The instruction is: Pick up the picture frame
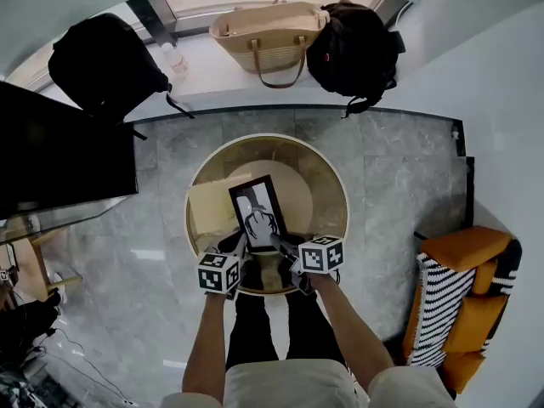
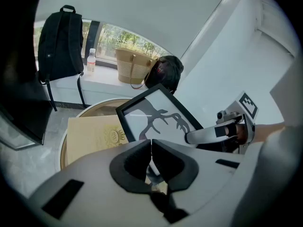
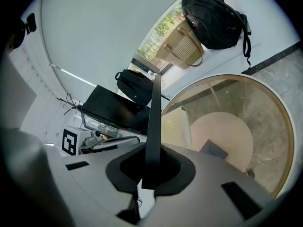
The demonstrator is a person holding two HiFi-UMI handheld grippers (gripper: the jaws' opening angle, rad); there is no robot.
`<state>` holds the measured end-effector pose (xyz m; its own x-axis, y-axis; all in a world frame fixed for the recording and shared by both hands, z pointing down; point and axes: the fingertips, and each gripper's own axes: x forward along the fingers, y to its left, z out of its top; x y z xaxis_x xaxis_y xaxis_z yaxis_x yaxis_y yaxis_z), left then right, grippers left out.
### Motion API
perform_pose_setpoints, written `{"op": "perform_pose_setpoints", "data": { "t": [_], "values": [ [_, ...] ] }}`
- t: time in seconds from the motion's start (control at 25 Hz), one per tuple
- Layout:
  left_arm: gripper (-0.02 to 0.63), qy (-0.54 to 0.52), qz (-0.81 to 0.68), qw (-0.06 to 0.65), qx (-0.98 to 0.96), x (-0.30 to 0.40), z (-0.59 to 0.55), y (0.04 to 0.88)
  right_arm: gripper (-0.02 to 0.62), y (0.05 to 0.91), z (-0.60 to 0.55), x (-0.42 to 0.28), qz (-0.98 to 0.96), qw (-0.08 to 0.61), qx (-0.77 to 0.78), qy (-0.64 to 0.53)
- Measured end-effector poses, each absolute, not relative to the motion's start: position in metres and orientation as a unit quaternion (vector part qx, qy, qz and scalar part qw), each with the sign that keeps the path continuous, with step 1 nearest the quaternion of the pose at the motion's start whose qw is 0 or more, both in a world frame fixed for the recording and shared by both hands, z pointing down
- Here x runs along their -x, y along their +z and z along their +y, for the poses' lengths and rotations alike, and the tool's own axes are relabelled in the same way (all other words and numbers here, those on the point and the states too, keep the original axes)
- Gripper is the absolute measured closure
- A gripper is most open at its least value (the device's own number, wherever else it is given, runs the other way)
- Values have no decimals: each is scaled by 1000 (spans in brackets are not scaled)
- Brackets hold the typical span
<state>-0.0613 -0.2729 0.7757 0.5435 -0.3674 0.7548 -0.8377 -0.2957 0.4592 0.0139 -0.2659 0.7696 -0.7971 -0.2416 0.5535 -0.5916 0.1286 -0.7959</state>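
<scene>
Black-edged and slim, the rectangular picture frame [image 1: 257,211] with the antler silhouette print sits between my two tools, over the round glass-topped table with the pale wooden rim [image 1: 340,185]. I judge it to be clear of the glass, its top edge tipped away from me.

I have one tool on each side of its near edge, so the load is shared and the frame cannot swing. The left gripper [image 1: 240,249] has its jaws pressed almost together, and in its own view the frame's lower left part runs down into that narrow slit, so I read it as a pinch on the thin edge. The right gripper [image 1: 280,245] is clamped on the frame as well. Its view shows the black moulding edge-on, standing straight up out of the dark pads.

The flat tan cardboard box with a gold emblem [image 2: 94,134] lies on the table just left of the frame and partly under it. That is a good reason to raise the frame straight up, not slide it.

My guess is that the pick is nearly done. The main risk is twisting the frame if one hand gets ahead of the other.
</scene>
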Motion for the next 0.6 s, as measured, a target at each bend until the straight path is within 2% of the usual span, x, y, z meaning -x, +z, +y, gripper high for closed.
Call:
{"op": "perform_pose_setpoints", "data": {
  "t": [0.24, 0.6],
  "values": [
    [583, 247, -404, 444, -761, 71, -269, 736, 549, 729, -267, -3, -730, 138, -323, 586],
    [583, 229, -410, 430, -771, 89, -264, 671, 549, 661, -272, 9, -698, 36, -390, 600]
  ]
}}
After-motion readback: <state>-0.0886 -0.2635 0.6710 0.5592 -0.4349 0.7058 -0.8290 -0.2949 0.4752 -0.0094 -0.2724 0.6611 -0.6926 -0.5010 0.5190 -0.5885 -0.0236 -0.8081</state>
